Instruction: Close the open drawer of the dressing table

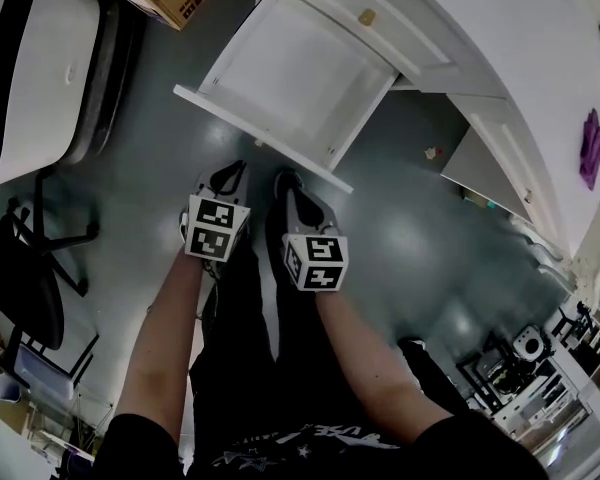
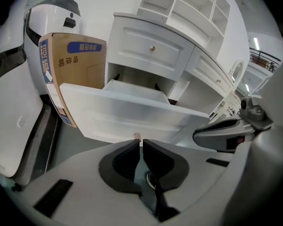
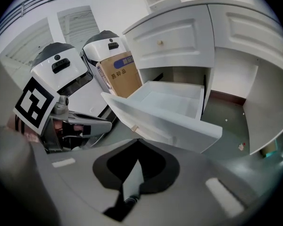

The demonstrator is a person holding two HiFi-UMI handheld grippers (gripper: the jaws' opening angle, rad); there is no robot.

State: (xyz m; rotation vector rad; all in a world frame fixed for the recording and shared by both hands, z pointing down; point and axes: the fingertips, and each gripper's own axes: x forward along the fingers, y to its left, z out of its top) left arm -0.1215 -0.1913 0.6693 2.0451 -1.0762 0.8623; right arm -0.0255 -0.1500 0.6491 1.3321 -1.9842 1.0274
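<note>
Showing the open drawer [image 1: 263,128] of the white dressing table [image 1: 525,63]: in the head view it was seen drawn out of its recess over the grey floor [image 1: 410,238], with its inside bare and its front panel turned toward the person. A closed drawer [image 1: 380,28] with a small round knob was seen directly above the recess. The left gripper [image 1: 234,171] and the right gripper [image 1: 286,180] were held side by side, just below the front panel in the head view and apart from it, both angled downward toward the drawer. In the left gripper view the two dark pads were seen pressed together, with nothing between them. The drawer's small wooden knob [image 2: 137,136] appeared just beyond the jaw tips. In the right gripper view the jaws were likewise seen closed tip to tip and empty, with the same knob lying just ahead and the left gripper visible at the left edge. A cardboard box [image 2: 78,69] with blue printing stood just beside the drawer's left side. Past the box a white housing [image 1: 35,68] with a black band was seen. A black office chair [image 1: 20,268] stood near the person's left arm, well apart from the drawer. A purple object [image 1: 591,148] lay on the tabletop at far right.
</note>
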